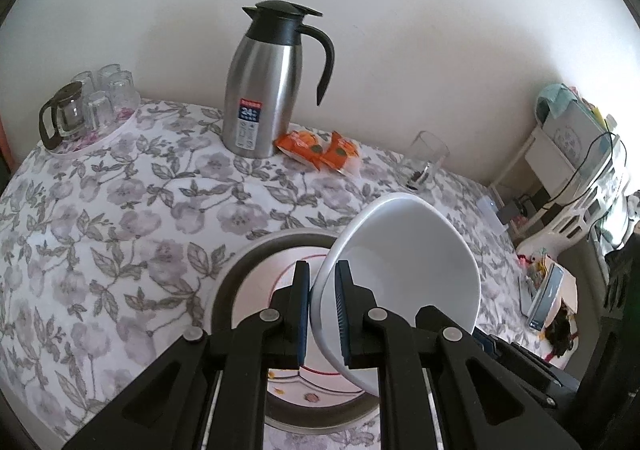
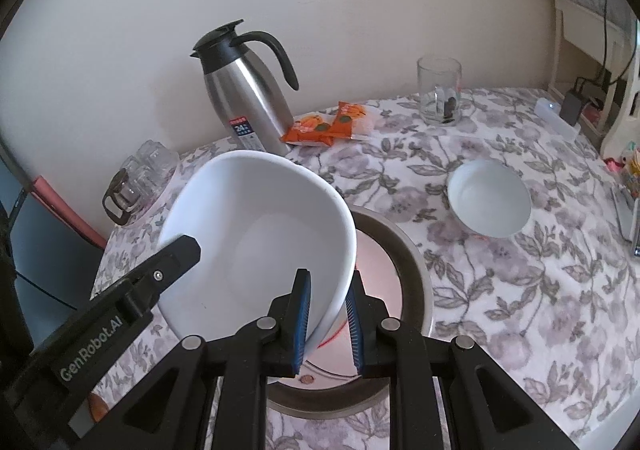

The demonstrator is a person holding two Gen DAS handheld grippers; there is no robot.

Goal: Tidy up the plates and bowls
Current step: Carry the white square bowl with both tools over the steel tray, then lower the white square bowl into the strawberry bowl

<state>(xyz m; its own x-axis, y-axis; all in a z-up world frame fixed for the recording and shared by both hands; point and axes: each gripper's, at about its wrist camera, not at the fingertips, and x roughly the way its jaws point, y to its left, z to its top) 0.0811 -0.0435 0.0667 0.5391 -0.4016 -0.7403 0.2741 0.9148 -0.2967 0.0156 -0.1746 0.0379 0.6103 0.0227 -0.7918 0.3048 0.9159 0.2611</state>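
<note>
Left wrist view: riding just behind the left gripper [image 1: 323, 270], angled steeply down at the floral tablecloth [image 1: 120, 209], facing the wall, very near. Right wrist view: same steep tilt behind the right gripper [image 2: 328, 282], equally near. Shared by both: white bowl [image 1: 404, 250] [image 2: 260, 226], steel flask [image 1: 264, 89] [image 2: 248, 97], orange packets [image 1: 316, 147] [image 2: 328, 123], glass [image 1: 424, 161] [image 2: 439, 89].
</note>
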